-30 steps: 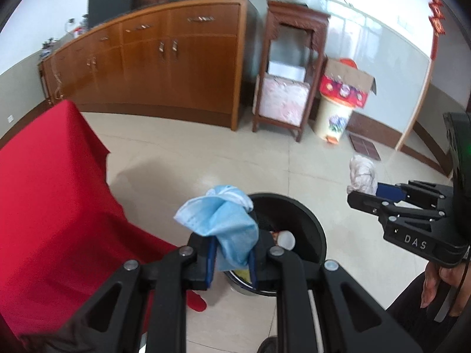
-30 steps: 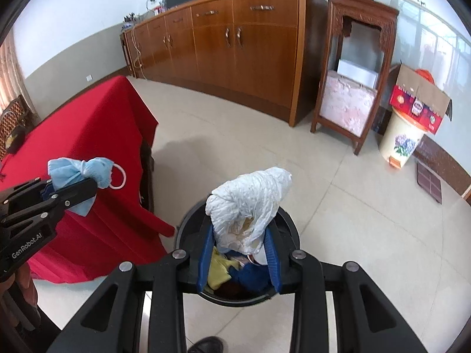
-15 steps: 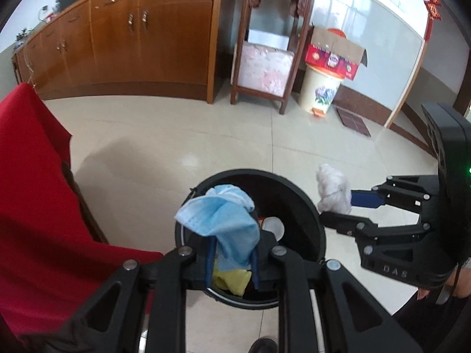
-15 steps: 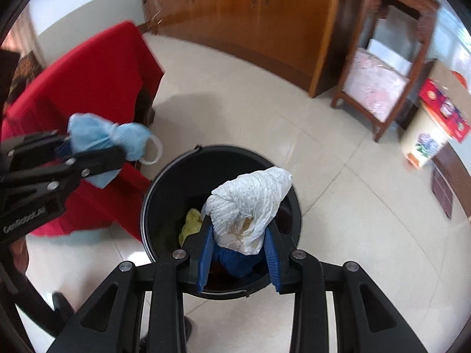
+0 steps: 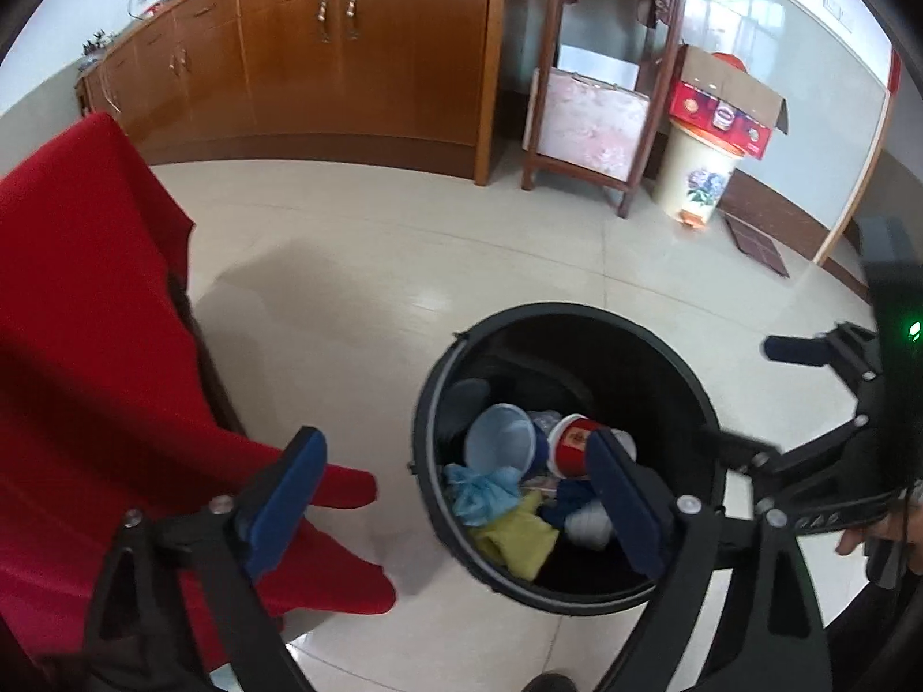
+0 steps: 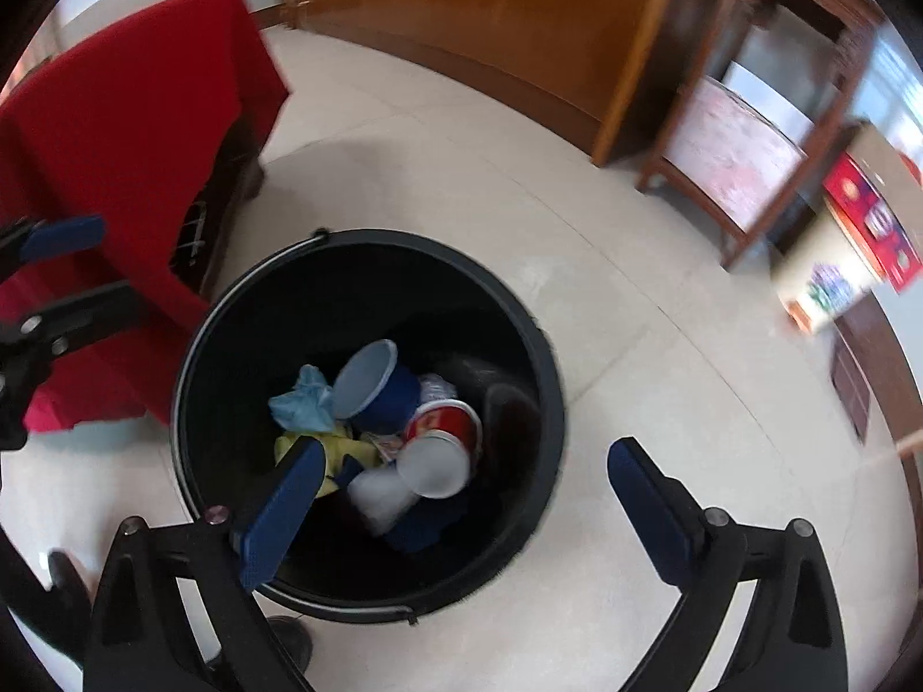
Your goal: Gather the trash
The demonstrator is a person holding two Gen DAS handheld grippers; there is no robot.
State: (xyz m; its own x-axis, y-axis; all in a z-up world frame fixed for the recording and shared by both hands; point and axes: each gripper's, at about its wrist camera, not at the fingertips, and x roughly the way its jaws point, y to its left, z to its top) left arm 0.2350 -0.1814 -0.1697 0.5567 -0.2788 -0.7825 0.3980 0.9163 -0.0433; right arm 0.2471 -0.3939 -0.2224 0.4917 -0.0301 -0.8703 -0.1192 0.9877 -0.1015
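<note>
While both claws open empty, bin (image 6: 542, 357) rim lies between.

1 black bin (image 6: 369, 265). Inside: 1 blue mask (image 6: 303, 398), 1 yellow rag (image 5: 516, 536), 1 white wad (image 5: 588, 525), approx 3 cups – 1 red (image 5: 571, 441), 1 blue (image 5: 502, 441), 1 white (image 6: 432, 464). 2 hand-held grippers: left (image 5: 456, 513), right (image 6: 467, 513). 1 red cloth (image 5: 75, 311).

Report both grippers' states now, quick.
Left gripper: jaws opening wide, nothing between them; blue face mask lies in the black bin.
Right gripper: jaws opening wide, nothing between them, above the bin.
</note>
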